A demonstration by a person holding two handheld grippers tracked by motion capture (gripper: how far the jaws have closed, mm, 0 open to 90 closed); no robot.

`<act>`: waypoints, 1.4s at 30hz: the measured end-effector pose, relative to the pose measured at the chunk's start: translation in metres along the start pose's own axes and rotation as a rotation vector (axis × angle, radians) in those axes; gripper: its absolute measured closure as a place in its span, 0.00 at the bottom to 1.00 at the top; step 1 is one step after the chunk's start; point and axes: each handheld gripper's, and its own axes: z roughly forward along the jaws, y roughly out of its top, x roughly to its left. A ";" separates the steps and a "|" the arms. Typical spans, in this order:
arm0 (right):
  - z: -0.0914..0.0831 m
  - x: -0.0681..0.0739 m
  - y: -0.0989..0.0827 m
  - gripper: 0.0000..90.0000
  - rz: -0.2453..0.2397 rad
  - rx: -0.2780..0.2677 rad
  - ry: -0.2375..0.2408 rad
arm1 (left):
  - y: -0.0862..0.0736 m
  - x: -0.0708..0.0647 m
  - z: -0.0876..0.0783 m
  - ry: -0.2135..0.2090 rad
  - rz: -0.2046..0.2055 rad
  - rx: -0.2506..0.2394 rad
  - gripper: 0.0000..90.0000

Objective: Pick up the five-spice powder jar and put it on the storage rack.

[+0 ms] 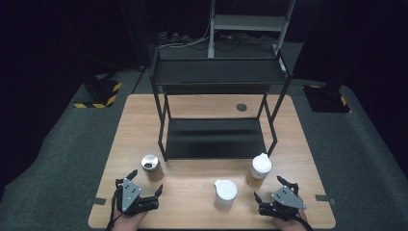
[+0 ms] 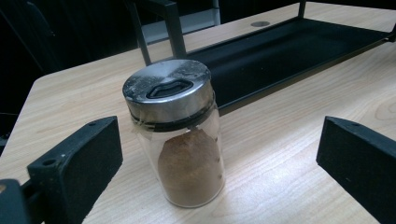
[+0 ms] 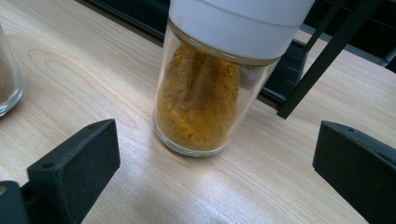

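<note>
While one black two-tier rack (image 1: 216,110) stood mid-table, three spice jars sat before it: a steel-lidded jar (image 1: 152,167) and two white-capped jars (image 1: 259,170) (image 1: 225,194). Both the left gripper (image 1: 146,182) and right gripper (image 1: 267,188) gaped, released. Gripper views revealed brown (image 2: 189,165) and yellow (image 3: 198,100) powders.

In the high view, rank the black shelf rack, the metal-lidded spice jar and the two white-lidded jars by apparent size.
1. Black shelf rack, by far the largest.
2. The two white-lidded jars, the middle one and the right one, look alike; I won't rank them.
3. Metal-lidded spice jar, slightly smaller, though its distance from the camera makes this unsure.
</note>
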 end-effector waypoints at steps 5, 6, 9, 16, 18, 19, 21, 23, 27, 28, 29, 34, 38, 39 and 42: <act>0.000 -0.001 0.000 0.00 0.002 -0.002 0.002 | 0.001 0.003 0.006 0.005 -0.007 -0.003 0.01; 0.000 -0.001 0.000 0.00 0.002 -0.003 0.003 | 0.001 0.003 0.007 0.006 -0.010 -0.003 0.01; 0.000 -0.001 -0.001 0.00 0.002 -0.003 0.005 | 0.000 0.005 0.011 0.007 -0.014 -0.002 0.01; 0.000 -0.001 0.000 0.00 -0.002 -0.002 0.005 | 0.000 0.011 0.015 0.009 -0.047 -0.005 0.01; 0.000 -0.001 0.000 0.00 -0.002 -0.002 0.005 | -0.001 0.012 0.017 0.008 -0.060 -0.010 0.01; 0.000 -0.001 0.000 0.00 -0.001 -0.003 0.005 | 0.000 0.013 0.018 0.008 -0.059 -0.010 0.01; 0.000 -0.001 -0.001 0.00 -0.001 -0.004 0.006 | 0.000 0.014 0.020 0.007 -0.065 -0.013 0.01; 0.000 -0.001 -0.001 0.00 0.000 -0.003 0.006 | 0.001 0.015 0.022 0.006 -0.061 -0.013 0.00; 0.000 -0.001 0.000 0.00 -0.003 -0.003 0.006 | 0.002 0.016 0.027 0.005 -0.063 -0.010 0.00; 0.000 -0.001 -0.001 0.00 -0.002 -0.003 0.007 | 0.002 0.017 0.028 0.005 -0.066 -0.013 0.01; 0.000 -0.001 0.000 0.00 -0.003 -0.003 0.007 | 0.002 0.018 0.029 0.005 -0.069 -0.016 0.01; 0.000 -0.001 0.000 0.00 -0.004 -0.002 0.007 | 0.001 0.021 0.033 0.007 -0.082 -0.019 0.02; 0.000 -0.001 0.000 0.00 -0.005 0.000 0.008 | 0.001 0.024 0.035 0.005 -0.102 -0.021 0.05; 0.000 -0.001 0.000 0.00 -0.006 0.000 0.008 | 0.000 0.024 0.035 0.007 -0.106 -0.025 0.06; 0.000 -0.001 0.000 0.00 -0.006 0.000 0.008 | -0.001 0.025 0.035 0.003 -0.107 -0.027 0.09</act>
